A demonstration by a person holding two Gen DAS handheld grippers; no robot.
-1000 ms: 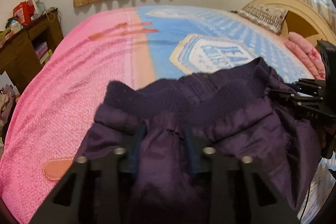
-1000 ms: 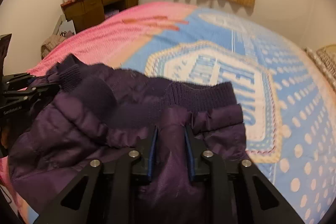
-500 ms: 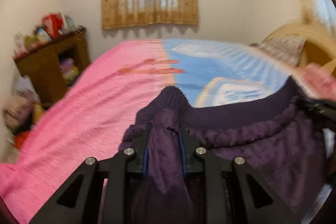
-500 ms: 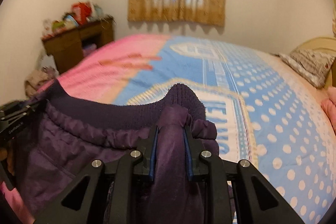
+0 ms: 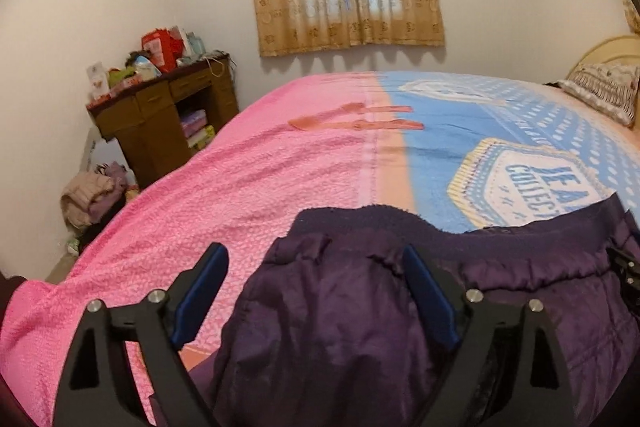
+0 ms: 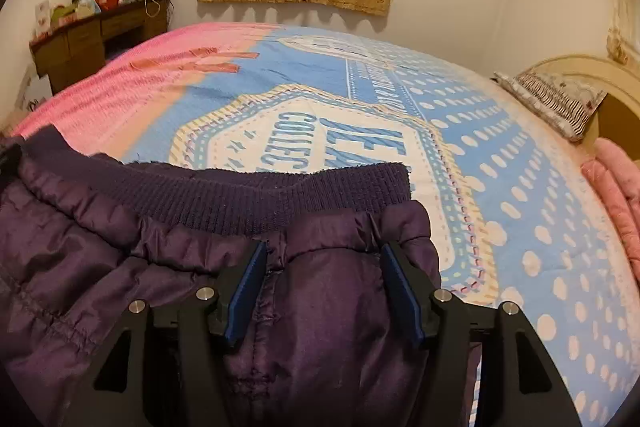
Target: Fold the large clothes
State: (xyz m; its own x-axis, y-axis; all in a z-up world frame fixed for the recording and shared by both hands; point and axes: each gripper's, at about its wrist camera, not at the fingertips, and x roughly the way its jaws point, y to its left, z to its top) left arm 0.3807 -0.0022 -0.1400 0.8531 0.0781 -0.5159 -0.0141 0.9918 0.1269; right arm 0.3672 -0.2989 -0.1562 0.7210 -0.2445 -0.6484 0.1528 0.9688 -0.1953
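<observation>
A dark purple padded garment with a ribbed waistband lies on the pink and blue bedspread, waistband facing the window. My left gripper sits over the garment's left corner. Its jaws are opening wide, the fabric lies between them, and the blue pads do not press on it. My right gripper is over the garment's right corner. These jaws are opening too, with slack fabric between the pads. Each gripper shows as a black edge in the other's view: the right gripper and the left gripper.
A cluttered wooden desk stands by the far left wall, with a heap of clothes on the floor beside it. A striped pillow, a cream headboard and a folded pink blanket are at the right.
Both grippers were shut on bunched fabric below the waistband and have let go, their jaws spreading. The garment has sunk flat onto the bedspread. Both views now tip lower.
</observation>
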